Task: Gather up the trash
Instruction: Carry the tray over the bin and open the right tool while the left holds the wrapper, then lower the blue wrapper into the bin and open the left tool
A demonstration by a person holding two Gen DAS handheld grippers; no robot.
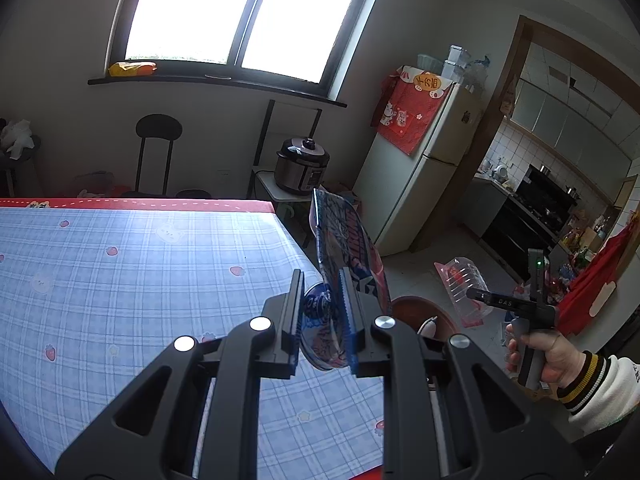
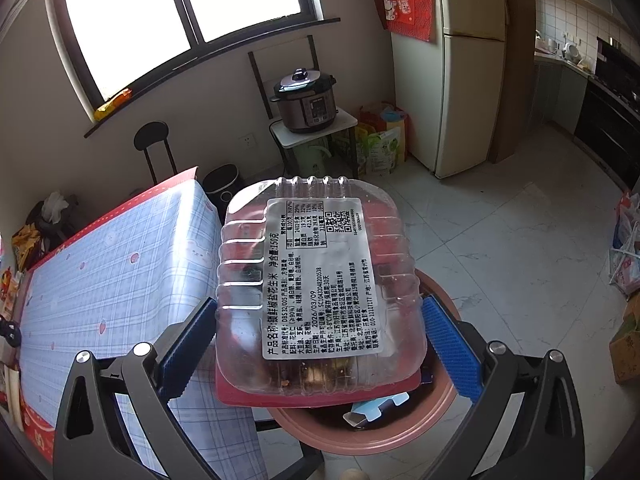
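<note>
My left gripper (image 1: pixel 320 300) is shut on a blue and red snack wrapper (image 1: pixel 348 248) and holds it above the right edge of the table (image 1: pixel 120 280). My right gripper (image 2: pixel 320 320) stands open around a clear plastic food box (image 2: pixel 316 280) with a white label and a red lid; its blue pads (image 2: pixel 452 344) show gaps to the box's sides. The box is right over a pink trash bin (image 2: pixel 360 432) on the floor beside the table. In the left wrist view the box (image 1: pixel 466 288) and the bin (image 1: pixel 416 312) show to the right, with the right gripper (image 1: pixel 500 302) beside the box.
The table (image 2: pixel 100 280) has a blue checked cloth with a red border. A black stool (image 1: pixel 158 152), a pressure cooker (image 1: pixel 302 168) on a small stand, a fridge (image 1: pixel 424 160) and bags (image 2: pixel 380 140) stand along the far wall. Boxes and bags (image 2: pixel 628 264) sit on the floor at right.
</note>
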